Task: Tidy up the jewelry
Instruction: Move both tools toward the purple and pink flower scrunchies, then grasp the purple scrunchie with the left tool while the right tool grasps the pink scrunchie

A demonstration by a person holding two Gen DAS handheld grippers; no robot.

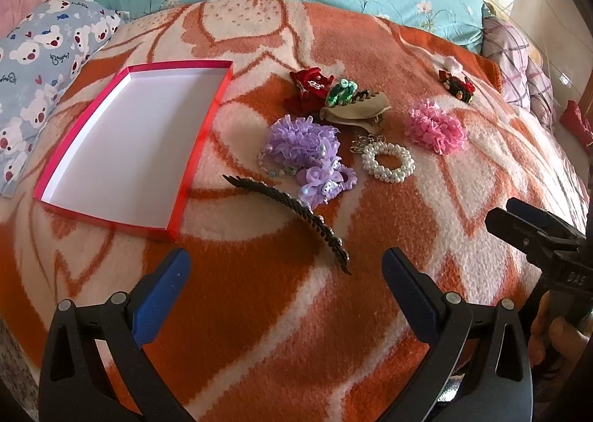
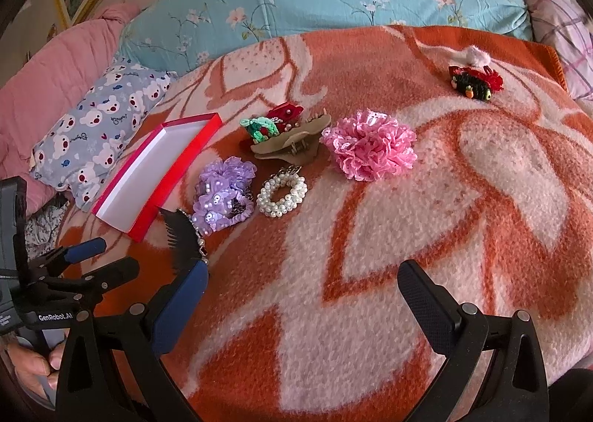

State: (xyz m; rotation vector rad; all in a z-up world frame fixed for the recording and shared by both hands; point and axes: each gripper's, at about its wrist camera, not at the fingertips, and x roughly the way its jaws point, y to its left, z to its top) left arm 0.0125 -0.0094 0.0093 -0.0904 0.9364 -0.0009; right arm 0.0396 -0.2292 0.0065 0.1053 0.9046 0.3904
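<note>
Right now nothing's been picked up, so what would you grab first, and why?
Probably ease the left gripper forward and down onto the black comb. Both grippers are open and hold nothing, the red box has nothing in it, and the comb lies closest, just ahead of the left fingers, apart from the purple scrunchie.

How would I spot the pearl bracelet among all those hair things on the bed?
Start at the red tray on the orange blanket. The accessories lie clustered on the side away from the bear-print pillow; between the purple scrunchie and the pink scrunchie lies the pearl bracelet. It alone is a ring of white beads.
</note>
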